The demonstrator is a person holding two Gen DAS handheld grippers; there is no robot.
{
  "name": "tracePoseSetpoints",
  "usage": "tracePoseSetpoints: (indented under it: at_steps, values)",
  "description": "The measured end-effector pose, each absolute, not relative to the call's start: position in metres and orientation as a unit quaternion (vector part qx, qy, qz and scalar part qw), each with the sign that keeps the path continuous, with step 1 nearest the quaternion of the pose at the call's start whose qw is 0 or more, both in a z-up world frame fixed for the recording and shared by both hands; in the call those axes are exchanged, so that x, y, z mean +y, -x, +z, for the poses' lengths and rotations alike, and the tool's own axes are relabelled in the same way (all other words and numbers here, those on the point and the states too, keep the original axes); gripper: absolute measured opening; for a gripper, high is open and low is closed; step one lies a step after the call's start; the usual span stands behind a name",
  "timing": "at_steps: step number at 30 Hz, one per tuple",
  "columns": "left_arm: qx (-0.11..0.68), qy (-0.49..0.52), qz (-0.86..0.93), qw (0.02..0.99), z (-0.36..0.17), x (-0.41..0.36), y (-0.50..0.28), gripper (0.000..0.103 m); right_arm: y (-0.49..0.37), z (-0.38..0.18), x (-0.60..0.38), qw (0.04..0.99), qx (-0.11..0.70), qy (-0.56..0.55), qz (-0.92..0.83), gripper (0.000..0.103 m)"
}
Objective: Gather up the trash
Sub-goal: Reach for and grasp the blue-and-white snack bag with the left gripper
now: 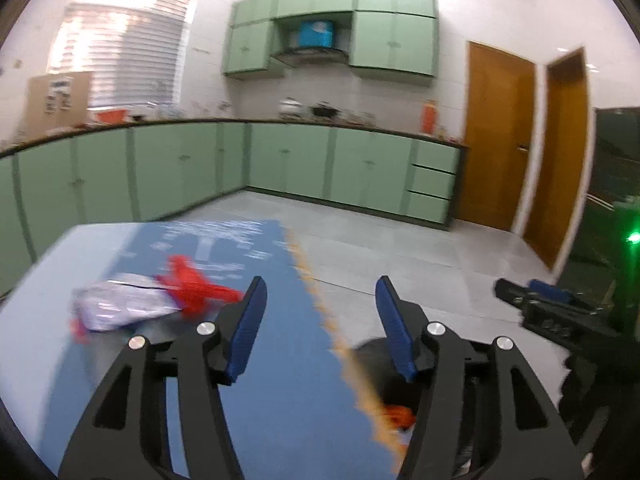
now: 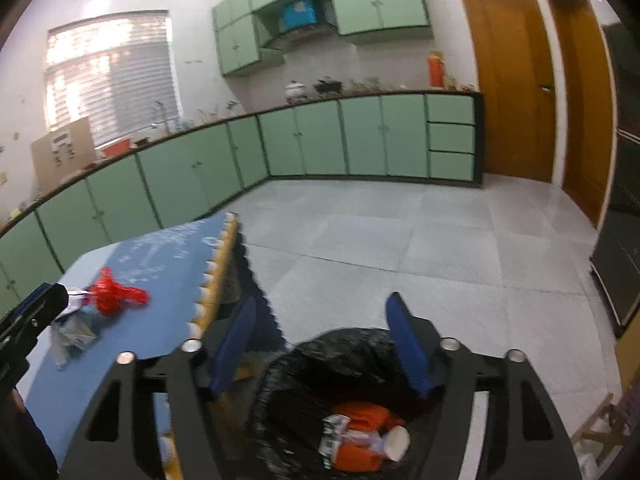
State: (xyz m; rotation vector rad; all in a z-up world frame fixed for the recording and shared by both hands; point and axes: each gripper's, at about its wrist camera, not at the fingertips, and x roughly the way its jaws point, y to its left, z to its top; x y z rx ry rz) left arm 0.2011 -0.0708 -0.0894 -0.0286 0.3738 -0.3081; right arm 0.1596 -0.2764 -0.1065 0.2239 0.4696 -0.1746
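On the blue-clothed table [image 1: 272,360] lie a crumpled silver-white wrapper [image 1: 120,306] and a red plastic bag [image 1: 192,286]. My left gripper [image 1: 320,284] stands open over the table's scalloped edge, to the right of that trash, with nothing between its fingers. My right gripper [image 2: 322,302] is open and empty above a bin lined with a black bag [image 2: 320,344]. Inside the bin lie orange wrappers [image 2: 360,420], a white-green carton and a paper cup [image 2: 398,442]. In the right wrist view the red bag [image 2: 114,294] and crumpled wrapper [image 2: 74,330] sit beside the left gripper [image 2: 52,296].
Green base cabinets [image 2: 320,140] run along the far walls under a cluttered counter. Two wooden doors [image 2: 512,80] stand at the right. A grey tiled floor [image 2: 400,240] lies between the table and the cabinets. The bin stands just off the table's right edge.
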Motion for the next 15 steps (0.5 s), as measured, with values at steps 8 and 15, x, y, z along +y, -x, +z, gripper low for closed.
tracePoseSetpoints:
  at_steps: [8,15]
  values:
    - [0.18,0.005,-0.034,0.983,-0.079,0.014,-0.199,0.058,-0.184,-0.092,-0.194,0.971,0.226,-0.081,-0.005,0.078]
    - [0.214,0.033,0.003,0.976,-0.092,0.055,-0.209,0.058,-0.203,-0.091,-0.137,0.973,0.22,-0.052,0.037,0.077]
